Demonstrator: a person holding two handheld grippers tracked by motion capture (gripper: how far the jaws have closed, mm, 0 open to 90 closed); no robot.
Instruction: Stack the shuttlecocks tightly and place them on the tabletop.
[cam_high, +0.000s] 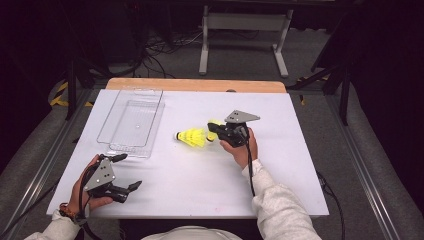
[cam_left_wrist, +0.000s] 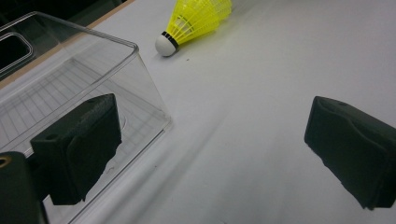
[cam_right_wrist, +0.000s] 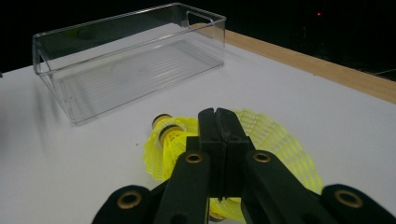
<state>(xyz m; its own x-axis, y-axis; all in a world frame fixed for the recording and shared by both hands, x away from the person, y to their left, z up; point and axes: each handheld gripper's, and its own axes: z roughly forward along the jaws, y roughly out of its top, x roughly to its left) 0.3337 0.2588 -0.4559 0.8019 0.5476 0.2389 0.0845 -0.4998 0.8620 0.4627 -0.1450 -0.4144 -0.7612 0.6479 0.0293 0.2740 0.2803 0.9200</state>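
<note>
Right gripper (cam_right_wrist: 219, 122) has its jaws pressed together over yellow shuttlecocks (cam_right_wrist: 177, 140) lying mid-desk; I cannot tell whether any skirt is pinched. Left gripper (cam_left_wrist: 212, 149) waits open near the clear bin (cam_high: 131, 124). Best to pinch the mesh skirt lightly (it crushes easily), then lift towards the bin. White desk (cam_high: 280, 175); dark room, cables on grey floor (cam_high: 240, 55).

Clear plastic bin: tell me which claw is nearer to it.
Left. The left claw sits just below the clear plastic bin's near end, jaws open. The right claw is off to the bin's right, shut beside the yellow shuttlecocks.
</note>
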